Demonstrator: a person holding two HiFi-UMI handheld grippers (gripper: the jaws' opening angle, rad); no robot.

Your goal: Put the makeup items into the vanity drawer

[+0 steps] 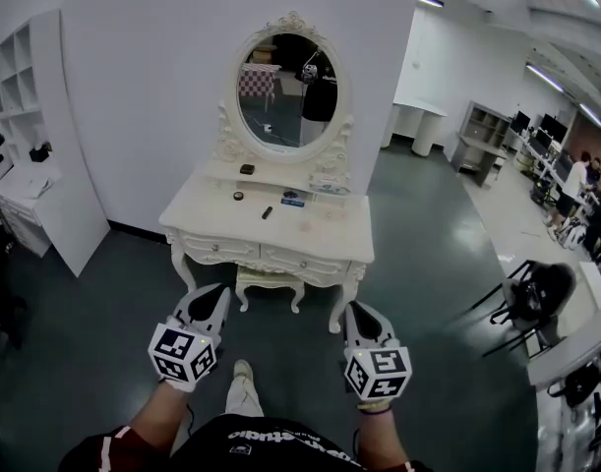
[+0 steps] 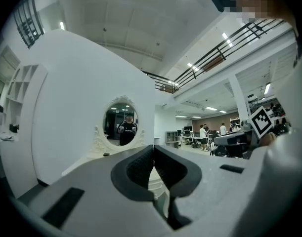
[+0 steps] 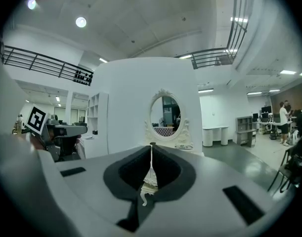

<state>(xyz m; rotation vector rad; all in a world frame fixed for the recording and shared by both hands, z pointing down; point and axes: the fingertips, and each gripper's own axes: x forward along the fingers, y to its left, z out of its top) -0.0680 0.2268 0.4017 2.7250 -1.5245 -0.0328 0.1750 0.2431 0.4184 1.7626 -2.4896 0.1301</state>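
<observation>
The white vanity (image 1: pixel 310 229) with an oval mirror (image 1: pixel 286 91) stands ahead of me, its two front drawers (image 1: pixel 221 247) closed. On its top lie small makeup items: a dark round compact (image 1: pixel 246 168), a second round one (image 1: pixel 239 196), a dark stick (image 1: pixel 267 212) and a small blue box (image 1: pixel 293 199). My left gripper (image 1: pixel 221 291) and right gripper (image 1: pixel 357 308) hover side by side well short of the vanity, above the floor. Both are shut with nothing held: the left gripper's pads (image 2: pixel 141 166) meet, and the right gripper's pads (image 3: pixel 159 168) meet too.
A small white stool (image 1: pixel 270 283) is tucked under the vanity. A white shelf unit (image 1: pixel 34 116) and a low desk (image 1: pixel 20 180) stand at the left. A black chair (image 1: pixel 536 293) is at the right, with people (image 1: pixel 580 180) and desks farther back.
</observation>
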